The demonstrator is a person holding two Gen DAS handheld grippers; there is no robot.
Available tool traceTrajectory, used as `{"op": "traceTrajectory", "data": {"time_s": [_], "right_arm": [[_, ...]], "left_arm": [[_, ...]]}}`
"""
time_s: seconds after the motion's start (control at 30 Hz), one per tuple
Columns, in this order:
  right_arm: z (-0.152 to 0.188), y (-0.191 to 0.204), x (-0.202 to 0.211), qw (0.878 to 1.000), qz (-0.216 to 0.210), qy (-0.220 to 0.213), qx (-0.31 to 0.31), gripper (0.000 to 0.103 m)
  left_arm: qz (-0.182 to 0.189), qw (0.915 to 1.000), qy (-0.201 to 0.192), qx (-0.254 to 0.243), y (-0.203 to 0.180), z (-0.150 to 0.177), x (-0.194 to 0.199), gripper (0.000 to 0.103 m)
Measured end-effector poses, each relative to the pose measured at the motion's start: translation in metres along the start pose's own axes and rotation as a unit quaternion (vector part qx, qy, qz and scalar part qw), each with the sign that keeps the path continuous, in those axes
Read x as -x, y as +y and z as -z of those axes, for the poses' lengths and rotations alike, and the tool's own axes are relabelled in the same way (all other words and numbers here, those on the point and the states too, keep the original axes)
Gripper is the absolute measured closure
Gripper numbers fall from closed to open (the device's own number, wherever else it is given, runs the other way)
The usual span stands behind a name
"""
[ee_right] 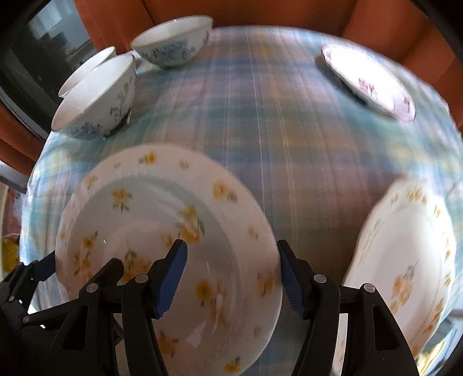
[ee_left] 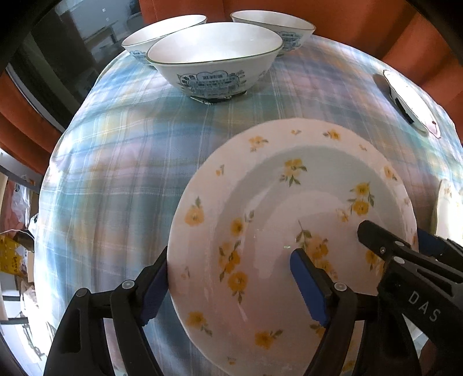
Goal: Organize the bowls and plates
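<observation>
A white plate with yellow flowers (ee_left: 260, 219) (ee_right: 150, 202) lies on the plaid tablecloth (ee_left: 121, 162), and both grippers straddle its rim. My left gripper (ee_left: 230, 257) is open: its left pad sits against the outside of the plate's left rim, and its right pad hangs over the well. My right gripper (ee_right: 231, 245) is open too, with its left pad over the well and its right pad just outside the right rim. Each gripper shows in the other's view, the right gripper (ee_left: 396, 237) and the left gripper (ee_right: 79, 264). Whether the plate is raised off the cloth I cannot tell.
Three white bowls with blue print (ee_left: 214, 55) (ee_right: 95, 98) stand close together at the far left. A pink-flowered plate (ee_right: 367, 81) lies far right, and a second yellow-flowered plate (ee_right: 405, 260) near right. Orange chairs (ee_left: 347, 17) ring the table.
</observation>
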State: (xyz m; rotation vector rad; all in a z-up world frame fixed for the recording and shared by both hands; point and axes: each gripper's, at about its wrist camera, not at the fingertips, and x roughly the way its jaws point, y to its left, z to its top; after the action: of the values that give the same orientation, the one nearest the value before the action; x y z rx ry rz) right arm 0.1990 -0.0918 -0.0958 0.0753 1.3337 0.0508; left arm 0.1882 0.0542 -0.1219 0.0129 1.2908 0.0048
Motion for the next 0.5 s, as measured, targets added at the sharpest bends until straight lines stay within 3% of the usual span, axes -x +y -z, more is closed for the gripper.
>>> {"op": "traceTrajectory", "data": {"time_s": [0.07,0.33,0.5], "right_arm": [[0.003,-0.005,-0.003,1.0,-0.012,0.01,-0.011,0.039],[0.005,0.0,0.005,1.0,0.01,-0.002,-0.011,0.044],[0.005,-0.003,0.023,1.0,0.026,-0.008,-0.013,0.044]], "left_arm": [[0.0,1.0,-0.004,-0.001,0.001,0.0,0.0,0.022],[-0.006,0.9995,-0.017,-0.024,-0.007,0.001,0.015,0.023],[0.009,0.9995,-0.019,-0.024,-0.009,-0.002,0.027,0.023]]}}
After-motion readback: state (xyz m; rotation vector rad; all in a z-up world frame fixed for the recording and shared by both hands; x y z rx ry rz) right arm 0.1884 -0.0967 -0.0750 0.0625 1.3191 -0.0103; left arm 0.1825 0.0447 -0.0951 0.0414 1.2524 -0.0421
